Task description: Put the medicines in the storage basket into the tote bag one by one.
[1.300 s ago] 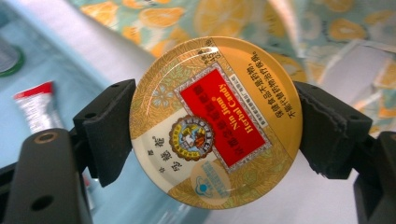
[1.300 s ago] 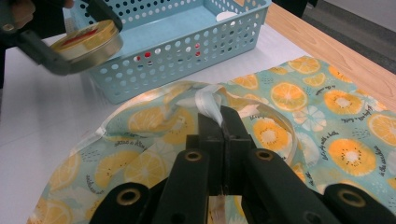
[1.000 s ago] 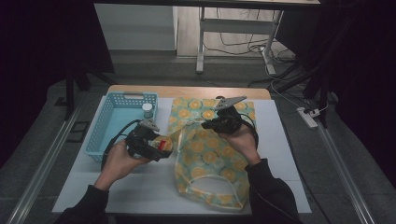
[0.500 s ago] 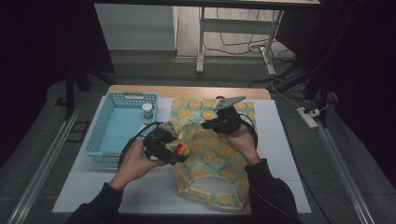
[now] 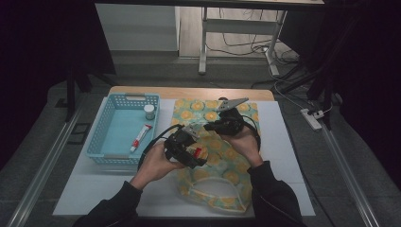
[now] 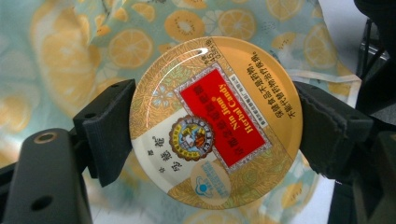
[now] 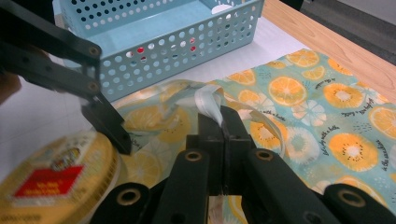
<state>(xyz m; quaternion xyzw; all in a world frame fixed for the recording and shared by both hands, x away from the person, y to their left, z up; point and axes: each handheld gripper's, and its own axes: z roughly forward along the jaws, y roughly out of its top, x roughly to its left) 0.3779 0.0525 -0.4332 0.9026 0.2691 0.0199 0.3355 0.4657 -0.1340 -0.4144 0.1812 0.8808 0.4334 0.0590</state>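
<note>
Left gripper point(image 5: 193, 152) is clamping a round gold candy tin point(image 6: 215, 122) over the citrus-print fabric bag point(image 5: 215, 161), right gripper point(image 7: 223, 125) is pinching the bag's rim, blue perforated plastic basket point(image 5: 105, 137) is holding a tube point(image 5: 141, 137) and small jar point(image 5: 149, 111).

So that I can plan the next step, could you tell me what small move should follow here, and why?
Probably ease the candy tin forward into the bag: the left hand-held gripper clamps it over the fabric, while the right hand-held gripper pinches the bag's edge up.

Overhead view; two close tongs views
</note>
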